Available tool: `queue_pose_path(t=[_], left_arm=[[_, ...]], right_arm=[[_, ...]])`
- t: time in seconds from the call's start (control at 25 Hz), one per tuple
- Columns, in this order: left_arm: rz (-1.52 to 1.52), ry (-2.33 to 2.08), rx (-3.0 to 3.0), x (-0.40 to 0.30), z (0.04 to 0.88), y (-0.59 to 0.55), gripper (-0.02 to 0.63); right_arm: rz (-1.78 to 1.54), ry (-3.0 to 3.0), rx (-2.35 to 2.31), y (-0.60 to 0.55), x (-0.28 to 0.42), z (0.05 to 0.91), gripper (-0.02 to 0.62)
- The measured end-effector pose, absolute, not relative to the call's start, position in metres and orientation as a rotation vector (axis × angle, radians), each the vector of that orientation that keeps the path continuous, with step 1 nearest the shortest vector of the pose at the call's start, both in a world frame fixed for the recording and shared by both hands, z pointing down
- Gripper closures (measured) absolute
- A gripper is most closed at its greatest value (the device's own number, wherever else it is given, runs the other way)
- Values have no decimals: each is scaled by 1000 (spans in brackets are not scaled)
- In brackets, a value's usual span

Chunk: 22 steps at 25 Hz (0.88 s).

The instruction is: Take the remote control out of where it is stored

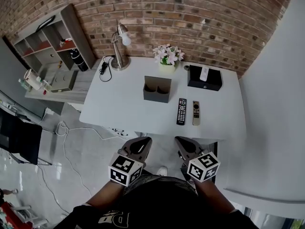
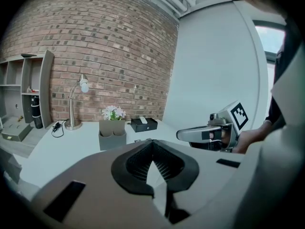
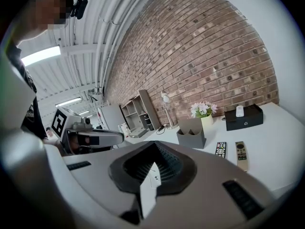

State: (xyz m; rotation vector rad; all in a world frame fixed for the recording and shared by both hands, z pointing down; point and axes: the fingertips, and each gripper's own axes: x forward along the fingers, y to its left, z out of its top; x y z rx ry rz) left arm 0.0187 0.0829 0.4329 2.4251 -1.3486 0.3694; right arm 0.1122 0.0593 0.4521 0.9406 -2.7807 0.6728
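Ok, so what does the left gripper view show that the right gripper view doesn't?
Only the left gripper view shows the right gripper and a window. Only the right gripper view shows the left gripper and the lit ceiling lights. Both show the white table, the lamp, the flowers, the grey holder and the black box, all in front of the brick wall.
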Motion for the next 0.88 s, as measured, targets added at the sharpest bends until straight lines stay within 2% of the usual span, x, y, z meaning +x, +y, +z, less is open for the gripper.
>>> queue_pose_path(t=[0.88], left_arm=[[422,-1271,2494,-48,431,80,600]], right_arm=[[606,-2677,1099,64,49,457,591]])
